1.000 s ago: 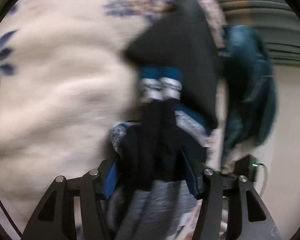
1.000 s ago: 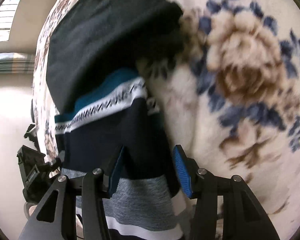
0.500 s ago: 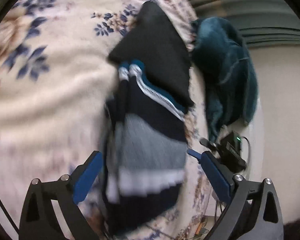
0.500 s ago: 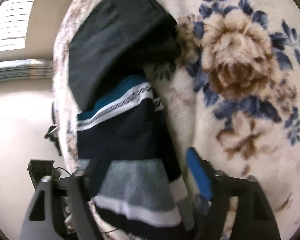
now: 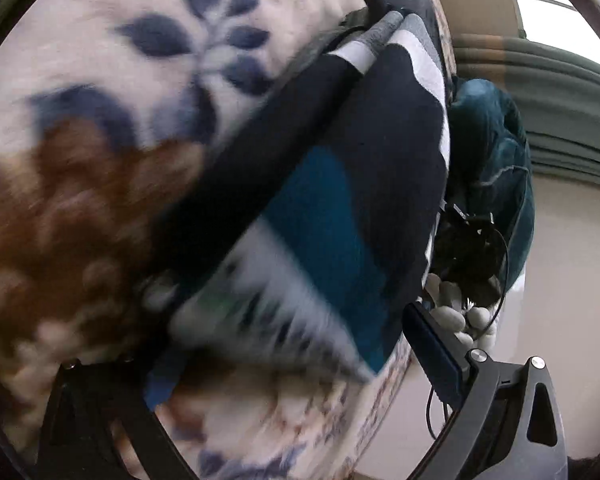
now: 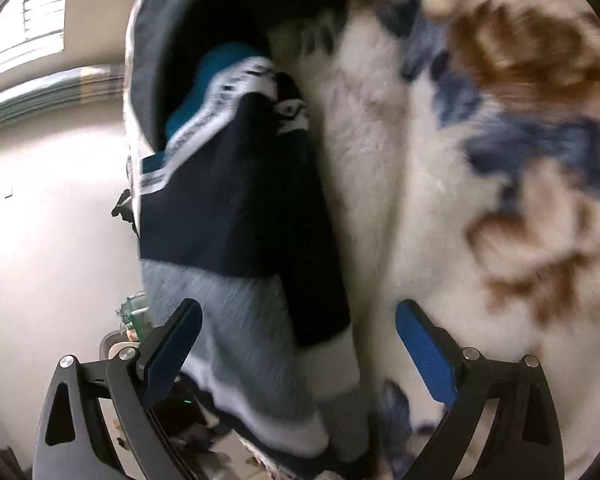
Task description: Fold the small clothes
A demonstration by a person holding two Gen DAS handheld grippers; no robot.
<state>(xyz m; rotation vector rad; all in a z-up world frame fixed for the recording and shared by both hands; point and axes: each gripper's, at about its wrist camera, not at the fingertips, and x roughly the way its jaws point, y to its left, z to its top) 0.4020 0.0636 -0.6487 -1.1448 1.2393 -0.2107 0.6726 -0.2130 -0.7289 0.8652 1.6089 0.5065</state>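
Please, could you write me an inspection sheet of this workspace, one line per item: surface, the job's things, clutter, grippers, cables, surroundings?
Surface: cream floral blanket, blue and brown flowers, fluffy; image blurred.
Job's things: striped sweater in navy, grey, white and teal, folded, lying near the blanket's edge; dark garment beyond it, partly overlapping.
Clutter: teal cloth bunched past the blanket's edge.
Grippers: left gripper open, jaws just opened, sweater between but not pinched; right gripper open, jaws just opened, sweater's grey end between the pads, not pressed.
Cables: thin black cable at a dark device beside the blanket.
Surroundings: pale wall, window blinds.
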